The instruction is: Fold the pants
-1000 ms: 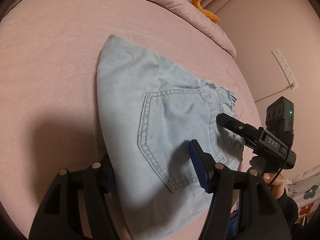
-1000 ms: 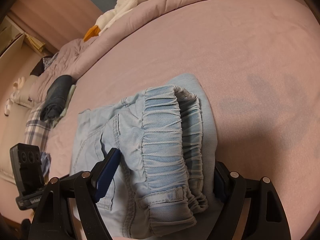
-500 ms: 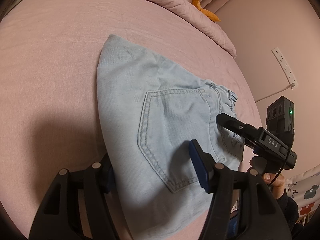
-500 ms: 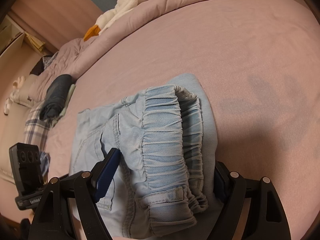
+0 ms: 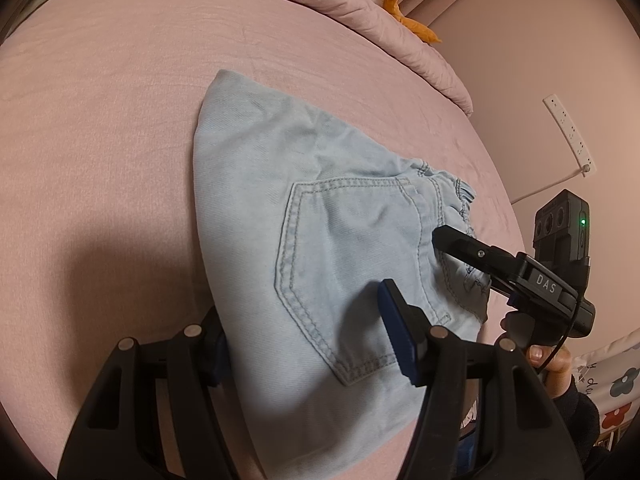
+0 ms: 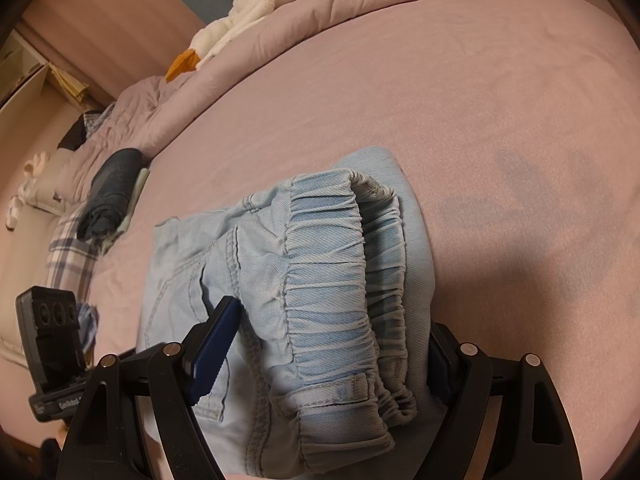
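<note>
Light blue denim pants (image 5: 320,240) lie folded on the pink bed sheet (image 5: 100,140), back pocket up. In the right wrist view the pants (image 6: 320,280) show their elastic waistband nearest me. My left gripper (image 5: 308,340) is open, its blue-padded fingers wide on both sides of the folded end of the pants. My right gripper (image 6: 324,348) is open, its fingers on both sides of the waistband end. The right gripper also shows in the left wrist view (image 5: 516,276) at the waistband.
A rolled pink duvet (image 6: 360,12) with a white plush toy (image 6: 248,16) lies along the far side of the bed. A rolled dark garment (image 6: 112,188) and plaid cloth (image 6: 72,252) lie at the left. A wall power strip (image 5: 568,132) is at the right.
</note>
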Available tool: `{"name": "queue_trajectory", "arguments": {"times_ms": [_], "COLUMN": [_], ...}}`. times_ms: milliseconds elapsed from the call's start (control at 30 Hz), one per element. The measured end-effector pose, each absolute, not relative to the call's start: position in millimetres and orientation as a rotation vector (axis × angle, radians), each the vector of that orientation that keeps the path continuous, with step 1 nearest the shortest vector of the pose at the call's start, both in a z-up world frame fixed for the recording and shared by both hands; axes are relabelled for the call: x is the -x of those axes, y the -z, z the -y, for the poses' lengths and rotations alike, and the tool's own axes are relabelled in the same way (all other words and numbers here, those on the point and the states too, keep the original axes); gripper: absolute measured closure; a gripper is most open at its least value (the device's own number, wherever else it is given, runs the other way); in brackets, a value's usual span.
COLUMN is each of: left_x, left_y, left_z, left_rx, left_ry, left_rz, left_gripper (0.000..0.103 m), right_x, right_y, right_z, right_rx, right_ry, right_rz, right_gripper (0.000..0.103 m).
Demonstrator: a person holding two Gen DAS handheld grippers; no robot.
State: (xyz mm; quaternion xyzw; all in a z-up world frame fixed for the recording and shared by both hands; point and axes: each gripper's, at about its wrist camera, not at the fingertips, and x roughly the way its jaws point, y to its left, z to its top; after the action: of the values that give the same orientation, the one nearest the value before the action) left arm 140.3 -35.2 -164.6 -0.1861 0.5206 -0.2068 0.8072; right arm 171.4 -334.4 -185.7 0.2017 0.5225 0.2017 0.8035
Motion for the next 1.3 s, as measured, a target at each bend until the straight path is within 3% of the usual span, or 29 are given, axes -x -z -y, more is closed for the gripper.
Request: {"name": "queue_trajectory", "arguments": {"times_ms": [1300], "left_x": [-139.6], "left_y": [164.0], "left_z": [37.5], "left_rx": [0.372], "left_ry": [0.437], "left_rz": [-1.105], "left_gripper": [0.042], "right_x": [-165.0], "right_y": [181.4], "right_z": [331.3], "right_rx": [-0.402], "right_ry": [-0.41], "right_rz": [-1.117], "right_gripper": [0.02]}}
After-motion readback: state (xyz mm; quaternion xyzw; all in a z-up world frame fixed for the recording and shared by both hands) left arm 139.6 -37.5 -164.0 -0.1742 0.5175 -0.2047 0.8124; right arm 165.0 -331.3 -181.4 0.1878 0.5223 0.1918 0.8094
